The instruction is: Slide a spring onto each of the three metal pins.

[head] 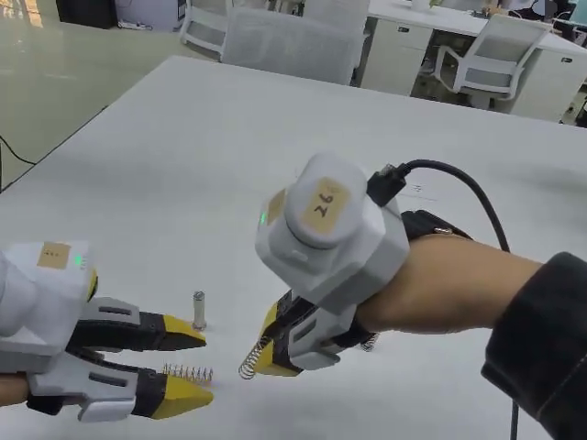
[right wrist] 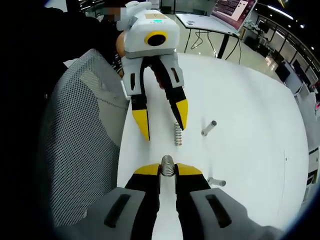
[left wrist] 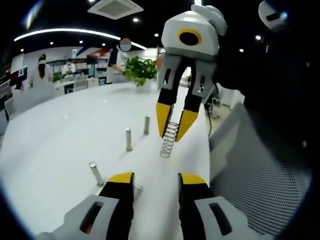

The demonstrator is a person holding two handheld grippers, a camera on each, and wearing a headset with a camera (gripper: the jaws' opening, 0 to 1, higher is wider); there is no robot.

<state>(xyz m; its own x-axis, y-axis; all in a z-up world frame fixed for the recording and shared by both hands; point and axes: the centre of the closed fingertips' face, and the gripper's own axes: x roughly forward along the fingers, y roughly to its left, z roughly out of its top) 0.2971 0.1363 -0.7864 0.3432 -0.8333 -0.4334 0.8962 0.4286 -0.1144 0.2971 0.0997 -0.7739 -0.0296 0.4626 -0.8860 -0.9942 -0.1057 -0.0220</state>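
My left gripper [head: 208, 368] is open at the lower left of the white table [head: 183, 165], its yellow fingertips on either side of a spring [head: 188, 373] that lies flat. An upright metal pin [head: 199, 310] stands just beyond it. My right gripper [head: 261, 362] is shut on a second spring [head: 248, 360], which sticks out past its tips and slants down toward the table. In the left gripper view, three pins [left wrist: 128, 139] stand in a row left of the right gripper [left wrist: 171, 135] and its spring [left wrist: 168, 142]. In the right gripper view, the held spring [right wrist: 168, 166] points at the open left gripper [right wrist: 165, 132].
A black cable [head: 477, 197] runs from the right gripper across the table. Office chairs [head: 289, 41] and desks stand beyond the far edge. A grey mesh chair back [right wrist: 82, 135] is close beside the table's near edge. People stand far off in the left gripper view.
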